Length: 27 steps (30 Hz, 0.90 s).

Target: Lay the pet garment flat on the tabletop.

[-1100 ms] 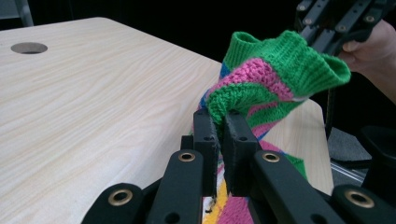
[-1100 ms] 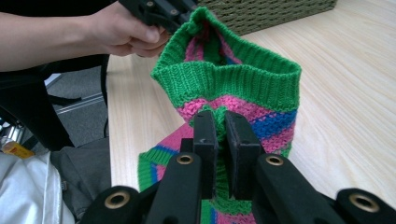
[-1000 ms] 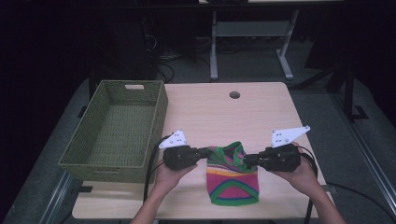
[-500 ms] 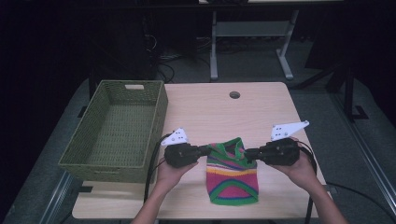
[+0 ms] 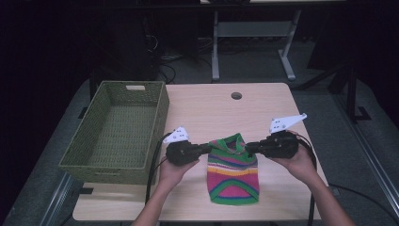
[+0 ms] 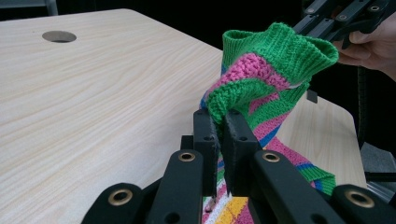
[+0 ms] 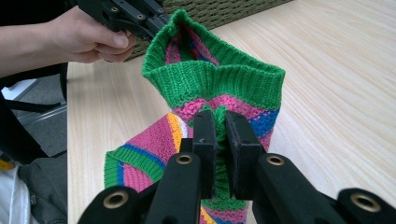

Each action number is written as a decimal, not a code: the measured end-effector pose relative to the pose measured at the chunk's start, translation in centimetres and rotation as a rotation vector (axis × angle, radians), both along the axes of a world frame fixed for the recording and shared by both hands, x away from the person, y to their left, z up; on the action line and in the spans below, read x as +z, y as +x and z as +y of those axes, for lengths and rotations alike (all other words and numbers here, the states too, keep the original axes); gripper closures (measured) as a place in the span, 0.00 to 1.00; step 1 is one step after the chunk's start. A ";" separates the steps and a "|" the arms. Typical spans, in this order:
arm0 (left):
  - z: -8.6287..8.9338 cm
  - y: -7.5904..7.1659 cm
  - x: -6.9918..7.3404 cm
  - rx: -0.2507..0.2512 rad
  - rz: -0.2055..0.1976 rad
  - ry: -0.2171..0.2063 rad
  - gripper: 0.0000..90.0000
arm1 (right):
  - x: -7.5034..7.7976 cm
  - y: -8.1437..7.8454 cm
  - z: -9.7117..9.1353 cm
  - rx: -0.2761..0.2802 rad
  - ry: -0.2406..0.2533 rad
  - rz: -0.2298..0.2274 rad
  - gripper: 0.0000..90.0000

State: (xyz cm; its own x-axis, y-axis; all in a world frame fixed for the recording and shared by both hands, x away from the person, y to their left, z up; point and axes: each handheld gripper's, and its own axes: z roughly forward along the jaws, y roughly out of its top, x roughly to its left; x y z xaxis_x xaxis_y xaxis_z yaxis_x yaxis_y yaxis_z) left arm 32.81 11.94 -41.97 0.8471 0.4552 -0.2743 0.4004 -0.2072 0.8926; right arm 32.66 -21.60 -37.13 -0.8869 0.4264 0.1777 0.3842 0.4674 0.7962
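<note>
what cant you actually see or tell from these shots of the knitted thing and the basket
- Knitted piece: left gripper view, lower part hidden behind the left gripper; its inside is dark in the right gripper view.
- Right gripper: its pinched fabric sits hidden between the jaws.
- Basket: cut off by the top edge in the right gripper view.

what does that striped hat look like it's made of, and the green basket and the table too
Striped hat: knitted yarn, probably acrylic or wool; ribbed stitches show on the green cuff.
Green basket: woven, matte, perhaps paper cord or wicker; the fibre is unclear.
Table: pale wood grain, smooth, likely laminate.
</note>
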 end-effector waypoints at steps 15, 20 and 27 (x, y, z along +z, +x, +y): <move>-0.1 4.7 -0.3 0.209 0.081 0.014 0.68 | 0.0 6.3 -0.8 -0.257 -0.006 -0.041 0.66; -0.1 4.8 -1.0 0.198 0.118 0.045 0.55 | -0.9 8.0 -1.6 -0.319 0.018 0.022 0.61; -0.8 3.7 -2.6 0.153 0.154 0.095 0.54 | -3.8 6.0 -1.6 -0.244 -0.040 0.085 0.61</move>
